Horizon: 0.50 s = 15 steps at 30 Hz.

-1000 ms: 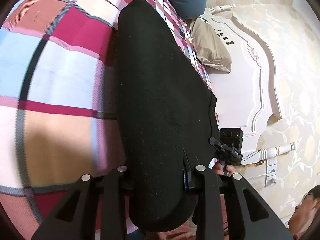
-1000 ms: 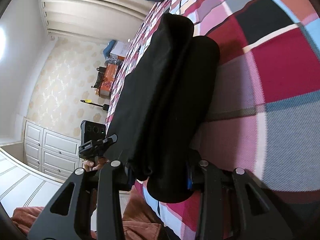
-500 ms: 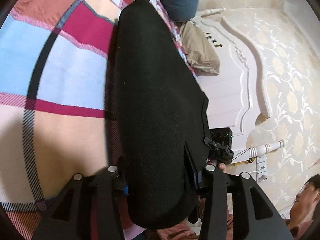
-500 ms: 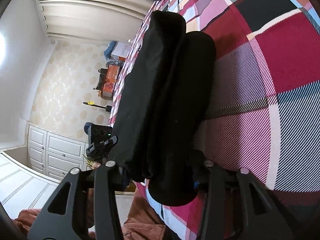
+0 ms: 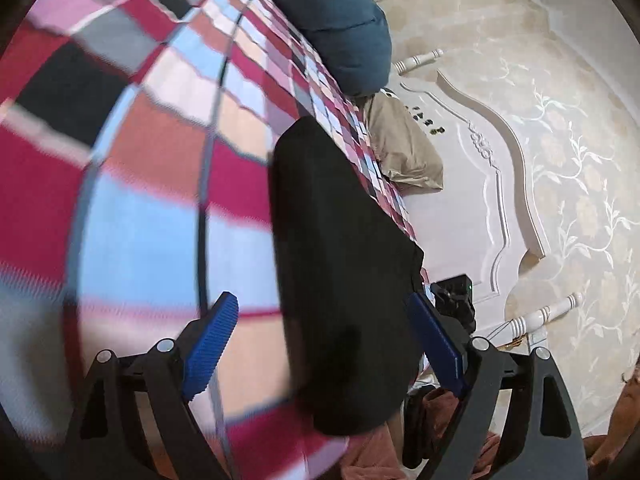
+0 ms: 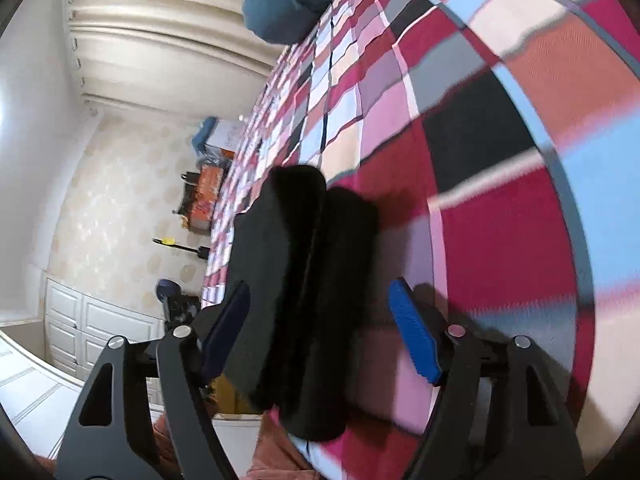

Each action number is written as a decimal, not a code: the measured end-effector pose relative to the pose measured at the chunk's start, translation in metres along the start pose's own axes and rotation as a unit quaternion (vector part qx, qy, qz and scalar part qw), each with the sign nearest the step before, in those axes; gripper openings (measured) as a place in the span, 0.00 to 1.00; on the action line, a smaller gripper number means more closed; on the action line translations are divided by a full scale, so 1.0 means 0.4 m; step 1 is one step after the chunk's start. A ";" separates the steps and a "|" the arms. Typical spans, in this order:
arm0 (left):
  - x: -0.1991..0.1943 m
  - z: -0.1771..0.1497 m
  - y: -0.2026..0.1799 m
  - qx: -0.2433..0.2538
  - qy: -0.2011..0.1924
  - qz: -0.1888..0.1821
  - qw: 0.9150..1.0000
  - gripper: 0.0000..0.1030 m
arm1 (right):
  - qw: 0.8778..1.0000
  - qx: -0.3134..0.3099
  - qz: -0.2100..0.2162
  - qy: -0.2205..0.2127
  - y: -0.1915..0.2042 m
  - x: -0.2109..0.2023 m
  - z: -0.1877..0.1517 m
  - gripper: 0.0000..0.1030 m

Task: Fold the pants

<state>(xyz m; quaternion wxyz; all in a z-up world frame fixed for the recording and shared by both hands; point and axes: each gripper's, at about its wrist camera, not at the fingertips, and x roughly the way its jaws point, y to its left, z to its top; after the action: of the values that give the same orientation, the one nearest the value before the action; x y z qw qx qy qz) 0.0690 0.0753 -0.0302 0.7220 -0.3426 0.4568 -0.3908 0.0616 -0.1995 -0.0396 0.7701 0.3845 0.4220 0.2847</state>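
We see the pants [image 5: 340,280] lying folded on the bed [image 5: 140,220], both grippers' fingers [image 5: 212,340] spread wide, nothing held.

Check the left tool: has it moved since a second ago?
Yes. The left tool has opened and backed away: the black pants look farther off, and more of the plaid bedspread and blue pillow shows.
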 end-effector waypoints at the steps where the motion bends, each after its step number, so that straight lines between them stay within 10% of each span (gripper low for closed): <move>1: 0.014 0.015 -0.001 0.002 0.004 -0.001 1.000 0.83 | 1.000 -0.003 -0.006 0.007 0.004 0.016 0.010 0.71; 15: 0.194 0.162 -0.011 0.012 0.051 -0.020 0.998 0.83 | 0.999 -0.003 -0.019 0.030 0.034 0.126 0.078 0.71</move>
<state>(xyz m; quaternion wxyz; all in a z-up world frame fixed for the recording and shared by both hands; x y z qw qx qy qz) 0.1496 0.0141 -0.0345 0.6939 -0.3223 0.4812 -0.4278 0.1114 -0.1647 -0.0390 0.7636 0.3652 0.4511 0.2831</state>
